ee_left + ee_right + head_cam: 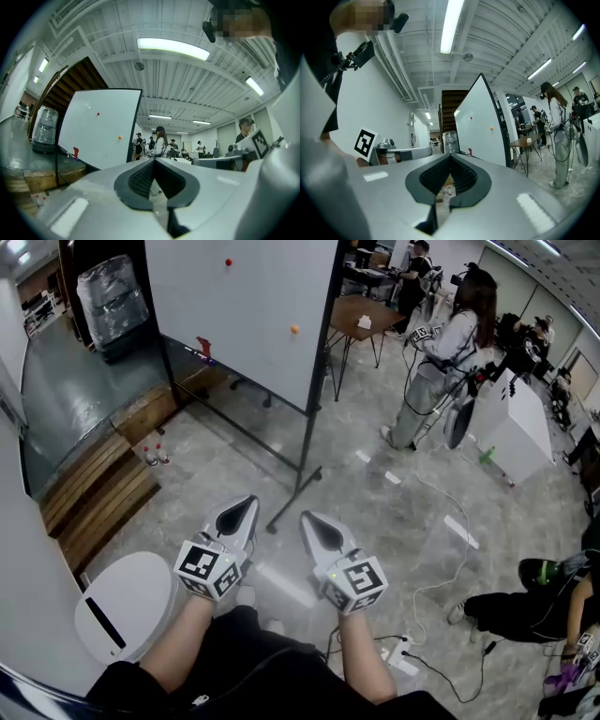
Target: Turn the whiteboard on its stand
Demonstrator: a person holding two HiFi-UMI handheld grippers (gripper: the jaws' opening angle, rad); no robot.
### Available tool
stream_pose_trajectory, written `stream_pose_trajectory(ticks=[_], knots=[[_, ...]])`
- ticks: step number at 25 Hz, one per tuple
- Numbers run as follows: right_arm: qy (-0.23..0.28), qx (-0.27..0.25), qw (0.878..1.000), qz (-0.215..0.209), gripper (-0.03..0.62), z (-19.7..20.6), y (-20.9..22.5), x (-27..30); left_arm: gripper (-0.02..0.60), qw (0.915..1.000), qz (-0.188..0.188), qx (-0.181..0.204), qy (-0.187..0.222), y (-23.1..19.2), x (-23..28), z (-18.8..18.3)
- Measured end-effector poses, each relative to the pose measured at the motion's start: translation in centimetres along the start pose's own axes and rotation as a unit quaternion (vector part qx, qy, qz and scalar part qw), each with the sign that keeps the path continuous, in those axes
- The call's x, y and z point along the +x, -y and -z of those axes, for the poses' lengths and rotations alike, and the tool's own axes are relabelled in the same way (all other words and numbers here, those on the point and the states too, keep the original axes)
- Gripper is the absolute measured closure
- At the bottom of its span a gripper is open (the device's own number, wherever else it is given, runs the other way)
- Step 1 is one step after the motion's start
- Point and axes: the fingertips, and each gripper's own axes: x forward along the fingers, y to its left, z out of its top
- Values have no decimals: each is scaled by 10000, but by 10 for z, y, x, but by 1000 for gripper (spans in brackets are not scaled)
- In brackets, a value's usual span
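Observation:
The whiteboard [253, 306] stands a few steps ahead on a black stand whose foot [295, 498] reaches toward me. It carries a red magnet [228, 261] and an orange magnet [294, 329], and a red item [203, 346] sits on its tray. My left gripper [250, 503] and right gripper [306, 518] hover side by side in front of me, short of the stand's foot, both shut and empty. The board appears beyond the jaws as whiteboard [96, 131] in the left gripper view and whiteboard [480, 124] in the right gripper view.
A person [441, 362] stands to the right of the board beside a wooden table [361, 315] and a white cabinet [514, 423]. Wooden steps [98, 493] with small bottles [155, 457] lie left. A white bin [127, 601] is at my left; cables and a power strip [403, 657] at my right.

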Motion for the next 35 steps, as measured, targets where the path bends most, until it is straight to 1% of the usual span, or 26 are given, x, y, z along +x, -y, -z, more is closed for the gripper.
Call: stream_pose_trajectory(ticks=[3,6,10,21,27,30,35], knots=[[-22,-222,9997,77,586,-6,7,17,578,10000,-31,79,-1,-10,12,-4],[-6,-322,9994,96,586,-13,13,32,578,9999,-33,113,7,-20,24,-7],[-78,-540,9984,166,586,-19,25,59,578,9999,2,135,34,-43,42,-14],[-118,-501,9981,344,586,-24,63,137,578,9999,146,-5,69,-121,100,-20],[-25,-511,9970,580,586,-36,83,180,578,9995,302,34,52,-162,129,-29],[-8,-625,9952,749,586,-41,101,199,578,9992,383,82,41,-179,148,-32],[-57,-673,9927,1001,586,-44,131,223,578,9984,563,88,-2,-203,174,-34]])
